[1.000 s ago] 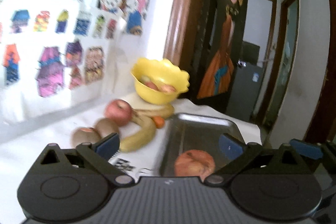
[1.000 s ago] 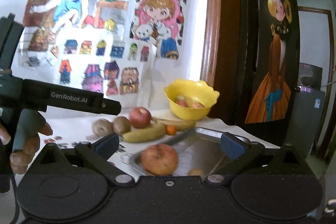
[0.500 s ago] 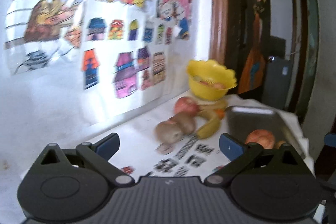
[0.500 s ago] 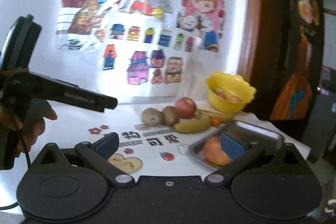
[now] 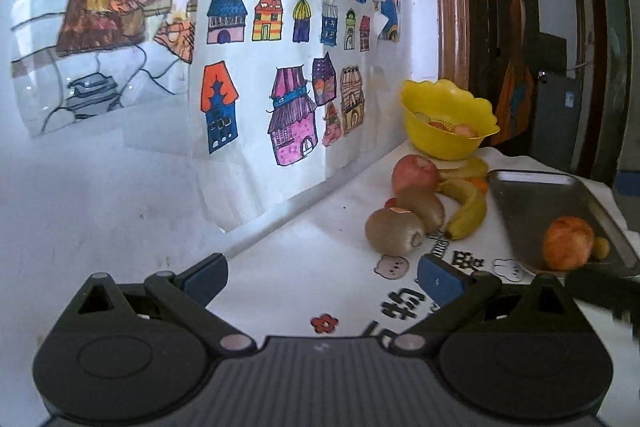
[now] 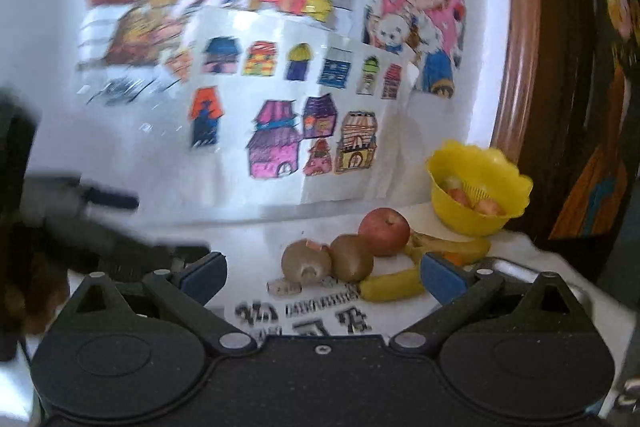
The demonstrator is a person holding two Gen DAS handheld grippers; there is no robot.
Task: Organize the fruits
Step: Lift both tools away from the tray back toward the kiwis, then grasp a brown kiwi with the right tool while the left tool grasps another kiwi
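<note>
My left gripper [image 5: 322, 277] hangs above the white surface [image 5: 304, 291], its jaws spread wide with nothing between them. My right gripper [image 6: 324, 273] is the same: jaws apart and empty, held over the printed lettering on the cloth.

The fruit sits ahead and to the right, near the wall covered in children's drawings [image 5: 256, 75]. Two kiwis [image 5: 394, 231] lie touching one another, the nearer one with a small sticker on top. Just behind them rests a red apple [image 5: 414, 173], touching the far kiwi. A banana [image 5: 468, 213] curves beside the kiwis, with a second banana [image 5: 466, 167] behind it and a small orange fruit [image 5: 478, 183] tucked between the two. A yellow bowl [image 5: 448, 123] with a scalloped rim stands at the back by the wooden door frame, holding a few pieces I cannot identify.

To the right of the bananas lies a metal tray [image 5: 536, 199]. In its near corner sit a round orange-red fruit [image 5: 568, 243] and, touching it, a small yellowish fruit [image 5: 600, 247].

In the right wrist view, the left gripper appears as a dark blur at the left edge, held by a hand [image 6: 36, 291], well apart from the fruit.
</note>
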